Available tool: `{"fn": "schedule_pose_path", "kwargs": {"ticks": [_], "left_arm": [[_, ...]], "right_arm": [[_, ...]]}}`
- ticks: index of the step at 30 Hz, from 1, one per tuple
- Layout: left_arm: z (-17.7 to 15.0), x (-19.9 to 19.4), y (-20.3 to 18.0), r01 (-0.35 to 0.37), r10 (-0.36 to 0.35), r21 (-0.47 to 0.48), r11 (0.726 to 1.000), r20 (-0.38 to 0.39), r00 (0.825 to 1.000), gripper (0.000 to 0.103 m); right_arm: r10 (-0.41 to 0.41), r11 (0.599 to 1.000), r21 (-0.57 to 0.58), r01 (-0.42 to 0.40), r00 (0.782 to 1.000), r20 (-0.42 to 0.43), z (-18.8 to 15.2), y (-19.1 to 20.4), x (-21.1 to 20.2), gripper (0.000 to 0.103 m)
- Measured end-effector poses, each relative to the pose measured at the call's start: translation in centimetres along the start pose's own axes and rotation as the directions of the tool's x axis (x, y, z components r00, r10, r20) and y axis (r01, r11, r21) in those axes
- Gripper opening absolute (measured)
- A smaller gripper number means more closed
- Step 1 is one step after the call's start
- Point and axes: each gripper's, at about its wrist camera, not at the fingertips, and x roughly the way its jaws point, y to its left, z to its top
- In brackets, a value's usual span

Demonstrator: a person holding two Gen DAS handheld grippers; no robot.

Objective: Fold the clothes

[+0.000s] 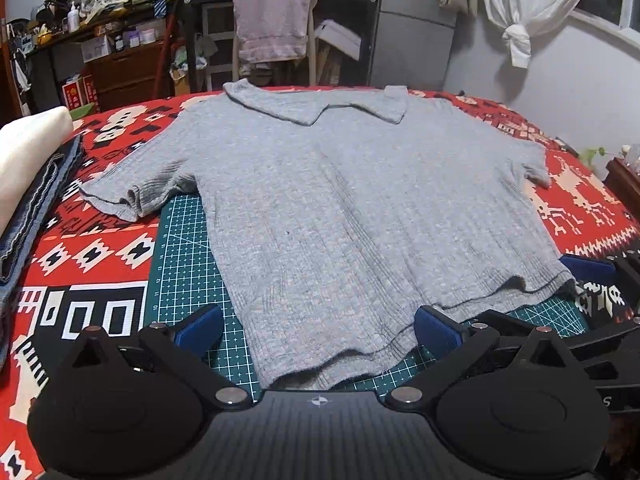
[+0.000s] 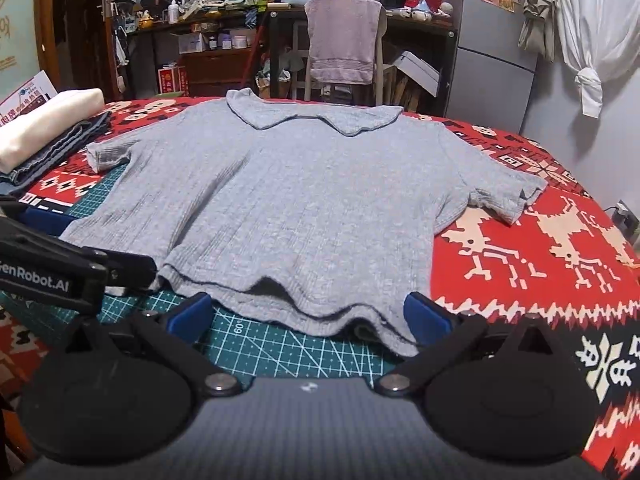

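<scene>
Grey collared shirt (image 1: 340, 208) lies spread flat, collar at the far side, hem toward both cameras, partly on a green cutting mat (image 1: 188, 264) over a red patterned blanket (image 1: 92, 248) covering the table. Both short sleeves are out to the sides. The hem is slightly rippled, not yet lifted.

Left gripper (image 1: 318, 330) is wide open, blue pads either side of the hem's left portion, holding nothing. Right gripper (image 2: 306, 318) is likewise wide open, straddling the hem's right portion, nothing gripped. Hem cloth sits between the fingers of each; whether the pads touch it is unclear.

Step in hand, by judgement: pre-grasp at the bottom hem, fold not started. Next move likely calls for both grippers to close on the hem edge near the two bottom corners, catching both layers, then lift together and carry the hem toward the collar (image 1: 316, 106). The ribbed knit looks soft and stretchy, so an uneven pull could skew the fold.

Stack of folded items, cream fabric (image 2: 48, 120) over denim (image 2: 64, 148), sits at far left, well apart from the shirt.
</scene>
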Motion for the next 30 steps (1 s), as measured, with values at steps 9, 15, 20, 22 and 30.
{"fn": "schedule_pose_path", "kwargs": {"ticks": [9, 15, 20, 22, 30], "left_arm": [[1.3, -3.5, 4.9, 0.174, -0.182, -0.264, 0.949, -0.005, 0.983, 0.092], [0.6, -2.9, 8.8, 0.259, -0.303, -0.489, 0.833, -0.012, 0.953, 0.059], [0.3, -2.0, 9.8, 0.291, -0.372, -0.574, 0.766, -0.025, 0.928, 0.05], [0.0, -1.6, 10.3, 0.296, -0.392, -0.602, 0.741, -0.03, 0.919, 0.048], [-0.5, -0.9, 13.0, 0.261, -0.373, -0.711, 0.654, -0.003, 0.928, 0.035]], "right_arm": [[0.03, 0.975, 0.219, -0.04, 0.998, 0.049, 2.2, -5.3, -4.7, 0.098], [0.004, 0.955, 0.297, -0.012, 1.0, 0.029, 1.7, -7.5, -5.2, 0.069], [0.024, 0.939, 0.344, -0.024, 1.0, 0.005, 1.4, -8.0, -4.6, 0.051], [0.024, 0.934, 0.356, -0.024, 1.0, 0.005, 1.3, -8.1, -4.5, 0.051], [0.024, 0.927, 0.375, -0.021, 1.0, -0.002, 1.0, -8.1, -4.5, 0.051]]}}
